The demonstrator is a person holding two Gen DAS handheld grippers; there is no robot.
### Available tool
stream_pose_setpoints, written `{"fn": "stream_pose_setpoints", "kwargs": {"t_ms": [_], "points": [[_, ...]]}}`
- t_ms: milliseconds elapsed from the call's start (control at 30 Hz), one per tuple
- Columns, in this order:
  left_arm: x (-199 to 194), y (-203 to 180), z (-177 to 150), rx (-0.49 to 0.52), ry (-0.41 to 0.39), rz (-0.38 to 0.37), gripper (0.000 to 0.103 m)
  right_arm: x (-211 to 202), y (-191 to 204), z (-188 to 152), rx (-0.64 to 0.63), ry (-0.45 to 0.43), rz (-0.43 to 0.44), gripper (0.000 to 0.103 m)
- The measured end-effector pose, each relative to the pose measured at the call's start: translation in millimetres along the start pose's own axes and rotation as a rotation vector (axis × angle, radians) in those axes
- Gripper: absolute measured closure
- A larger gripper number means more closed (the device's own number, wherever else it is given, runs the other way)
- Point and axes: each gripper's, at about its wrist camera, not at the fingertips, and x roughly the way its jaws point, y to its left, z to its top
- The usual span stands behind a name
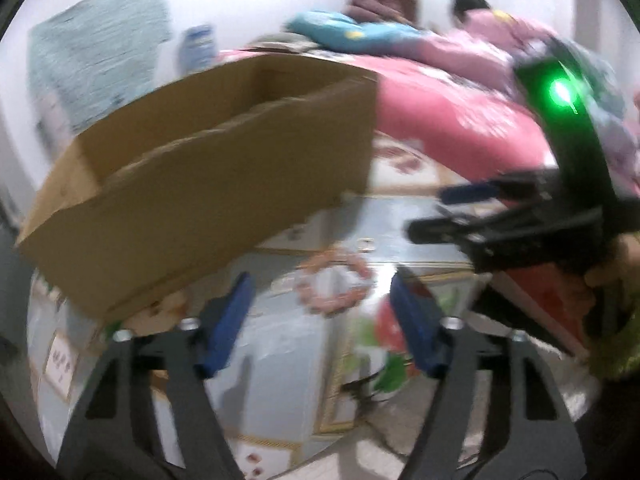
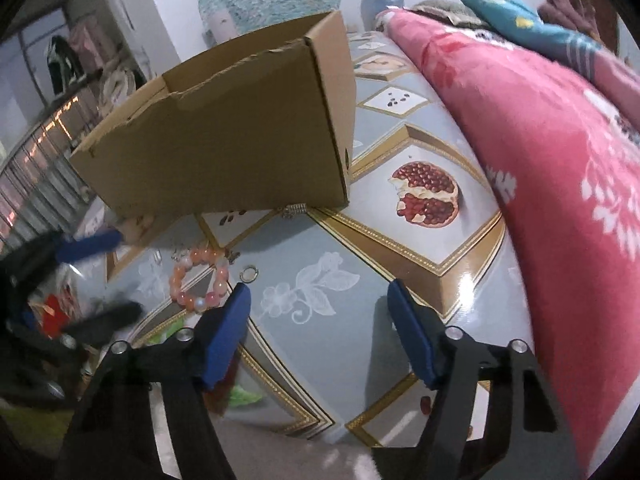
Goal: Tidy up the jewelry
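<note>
Pink-orange bead bracelet (image 2: 199, 280), small metal ring (image 2: 251, 273) loose on patterned worktop (image 2: 360, 320); open brown cardboard box (image 2: 224, 140) unfilled; both jaws released, empty.

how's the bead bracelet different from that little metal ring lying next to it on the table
The bead bracelet is a large loop of pink and orange beads; the metal ring is a far smaller, plain silvery band. The bracelet lies nearer the left gripper, the ring beside it towards the right. Both lie flat outside the cardboard box.
</note>
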Motion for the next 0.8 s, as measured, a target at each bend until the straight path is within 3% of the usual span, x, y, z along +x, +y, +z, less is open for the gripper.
{"fn": "stream_pose_setpoints", "kwargs": {"t_ms": [67, 233, 400, 533, 800], "points": [[10.6, -10.3, 4.8, 0.041, 0.018, -0.026, 0.058, 0.9, -1.0, -1.7, 0.003, -0.004, 0.004, 0.037], [36.6, -18.7, 9.1, 0.069, 0.088, -0.037, 0.071, 0.9, -4.7, -2.1, 0.007, -0.016, 0.021, 0.037], [45.7, -12.8, 7.9, 0.030, 0.121, -0.057, 0.095, -0.1, -5.7, -3.3, 0.005, -0.023, 0.027, 0.037], [33.0, -2.1, 13.4, -0.025, 0.074, -0.093, 0.095, -0.9, -6.4, -4.7, 0.013, -0.026, 0.034, 0.037], [-18.7, 67.3, 23.1, -0.343, -0.057, -0.209, 0.095, -1.1, -3.4, -5.6, 0.009, -0.025, 0.022, 0.038]]}}
